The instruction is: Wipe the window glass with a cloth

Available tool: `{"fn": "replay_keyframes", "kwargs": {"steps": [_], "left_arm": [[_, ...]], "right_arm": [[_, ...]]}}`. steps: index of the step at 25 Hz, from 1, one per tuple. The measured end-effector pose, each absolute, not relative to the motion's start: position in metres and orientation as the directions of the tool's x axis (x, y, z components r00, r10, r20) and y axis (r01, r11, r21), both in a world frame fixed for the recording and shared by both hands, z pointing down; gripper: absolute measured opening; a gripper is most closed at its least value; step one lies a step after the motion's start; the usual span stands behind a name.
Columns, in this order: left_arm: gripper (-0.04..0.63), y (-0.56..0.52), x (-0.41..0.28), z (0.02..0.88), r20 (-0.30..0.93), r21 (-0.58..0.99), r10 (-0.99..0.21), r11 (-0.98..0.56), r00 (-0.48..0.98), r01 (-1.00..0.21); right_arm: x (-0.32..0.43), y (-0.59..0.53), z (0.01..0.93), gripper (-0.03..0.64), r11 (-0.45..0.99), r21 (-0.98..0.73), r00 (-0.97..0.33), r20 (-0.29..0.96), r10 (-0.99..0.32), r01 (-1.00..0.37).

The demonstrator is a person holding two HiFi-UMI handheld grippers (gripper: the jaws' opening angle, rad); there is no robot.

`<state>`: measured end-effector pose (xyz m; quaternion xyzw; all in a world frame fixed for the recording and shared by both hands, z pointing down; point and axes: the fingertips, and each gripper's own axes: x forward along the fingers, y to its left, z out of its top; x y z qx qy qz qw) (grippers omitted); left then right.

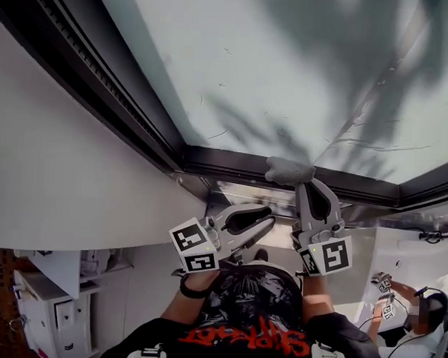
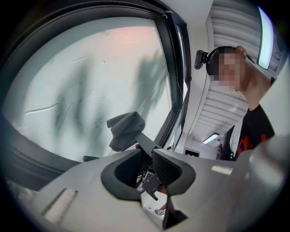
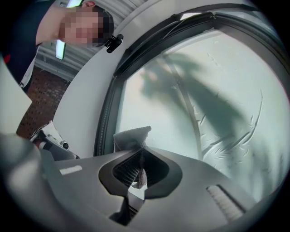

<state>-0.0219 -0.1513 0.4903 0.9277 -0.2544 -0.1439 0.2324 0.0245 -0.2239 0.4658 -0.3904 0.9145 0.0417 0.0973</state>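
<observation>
While the right gripper [image 1: 304, 187] is pinching the cloth [image 1: 289, 171] at the dark frame [image 1: 225, 161], mid-picture, the glass [image 1: 288, 66] is lying just above the cloth. The left gripper [image 1: 269, 222] is idling lower left, jaws together, empty, farther from the glass.

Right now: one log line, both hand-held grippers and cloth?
right hand-held gripper: shut on cloth | cloth: at lower window frame | left hand-held gripper: shut, empty | window glass: streaked
</observation>
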Motion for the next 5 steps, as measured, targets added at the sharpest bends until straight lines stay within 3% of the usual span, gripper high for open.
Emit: {"fn": "replay_keyframes", "kwargs": {"steps": [5], "left_arm": [[0.061,-0.150,-0.027,0.486,-0.257,0.630,-0.499,-0.736,0.828,-0.248]], "right_arm": [[-0.003,-0.211,0.460,0.014,0.719,0.048,-0.709,-0.217,-0.671,-0.694]]}}
